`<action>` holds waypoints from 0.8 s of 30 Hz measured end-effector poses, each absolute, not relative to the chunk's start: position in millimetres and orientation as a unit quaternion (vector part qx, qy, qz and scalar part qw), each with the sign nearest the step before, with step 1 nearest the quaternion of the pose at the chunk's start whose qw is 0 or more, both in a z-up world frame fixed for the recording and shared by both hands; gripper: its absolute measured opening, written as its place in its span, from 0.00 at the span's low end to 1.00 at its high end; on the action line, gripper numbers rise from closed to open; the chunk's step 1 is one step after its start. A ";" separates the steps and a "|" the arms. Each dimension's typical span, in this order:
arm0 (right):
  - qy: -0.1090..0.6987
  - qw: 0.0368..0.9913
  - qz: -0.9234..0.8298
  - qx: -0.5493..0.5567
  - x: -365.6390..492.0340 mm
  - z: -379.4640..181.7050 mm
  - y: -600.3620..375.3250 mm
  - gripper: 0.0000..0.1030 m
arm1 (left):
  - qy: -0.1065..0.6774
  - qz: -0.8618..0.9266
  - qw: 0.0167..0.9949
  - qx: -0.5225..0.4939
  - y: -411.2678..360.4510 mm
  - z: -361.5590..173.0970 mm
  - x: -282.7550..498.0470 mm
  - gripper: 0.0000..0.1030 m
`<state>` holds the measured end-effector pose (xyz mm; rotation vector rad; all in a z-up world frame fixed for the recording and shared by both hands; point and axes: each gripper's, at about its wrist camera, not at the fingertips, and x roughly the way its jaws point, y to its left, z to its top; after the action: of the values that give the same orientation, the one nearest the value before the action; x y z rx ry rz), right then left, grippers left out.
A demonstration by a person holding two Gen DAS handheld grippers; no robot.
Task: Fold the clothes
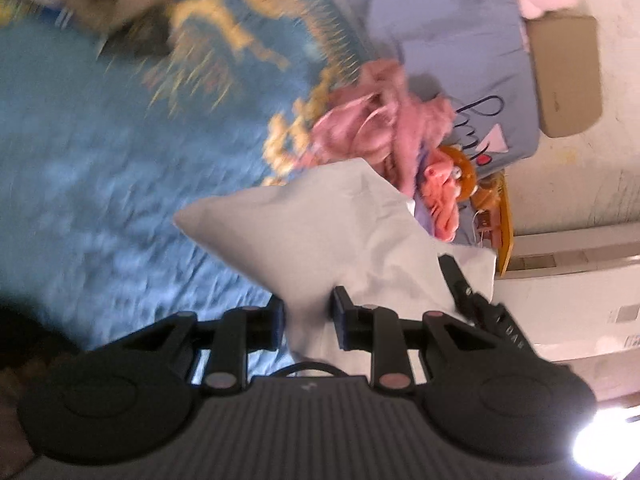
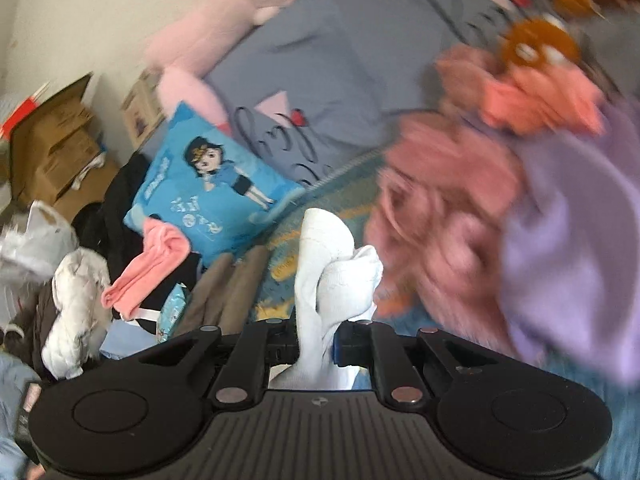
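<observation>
My left gripper (image 1: 308, 322) is shut on a white garment (image 1: 320, 232), which spreads out ahead of the fingers above the blue patterned bedspread (image 1: 100, 180). My right gripper (image 2: 316, 346) is shut on a bunched part of the white garment (image 2: 332, 272), which stands up between its fingers. The tip of the right gripper (image 1: 466, 288) shows at the garment's right edge in the left wrist view. A pile of pink clothes (image 1: 380, 120) lies beyond the white garment; the right wrist view shows it (image 2: 440, 208) with a lilac garment (image 2: 572, 240), blurred.
A grey-blue duvet with script print (image 1: 452, 40) (image 2: 340, 64) lies behind the pile. A blue cartoon pillow (image 2: 212, 184), a pink cloth (image 2: 152, 268), dark clothes and cardboard boxes (image 2: 52, 148) sit at the left. A wall and white cabinet (image 1: 568, 280) stand at the right.
</observation>
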<state>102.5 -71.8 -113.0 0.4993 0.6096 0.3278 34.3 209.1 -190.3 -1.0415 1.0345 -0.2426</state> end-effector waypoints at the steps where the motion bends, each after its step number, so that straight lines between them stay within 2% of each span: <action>1: 0.289 0.913 0.167 0.234 124.0 -108.2 -65.9 0.11 | 0.463 -0.105 0.745 -0.468 212.6 -180.8 46.9 0.26; 8: 0.245 0.928 0.222 0.173 274.2 -74.3 -24.8 0.11 | 0.382 -0.051 0.833 -0.397 241.6 -114.0 162.3 0.26; 11: 0.232 0.930 0.239 0.153 344.4 -72.9 -9.6 0.11 | 0.373 -0.017 0.846 -0.382 246.0 -135.6 221.2 0.26; 15: 0.252 0.923 0.269 0.109 440.3 -100.4 5.3 0.11 | 0.359 0.028 0.861 -0.360 251.8 -164.5 299.7 0.27; 19: 0.346 0.903 0.234 0.103 517.7 -162.6 -0.3 0.11 | 0.345 0.072 0.873 -0.337 257.6 -193.3 378.3 0.28; 21: 0.396 0.894 0.190 0.084 534.7 -193.6 -7.2 0.11 | 0.372 0.073 0.851 -0.362 254.1 -224.8 403.7 0.28; 24: 0.409 0.894 0.164 0.078 538.0 -215.3 -20.2 0.11 | 0.384 0.058 0.835 -0.390 238.3 -259.3 409.5 0.31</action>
<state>538.0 -20.2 -215.3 0.1613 0.8478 0.3404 409.5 238.3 -259.3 -0.8268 0.8123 0.1232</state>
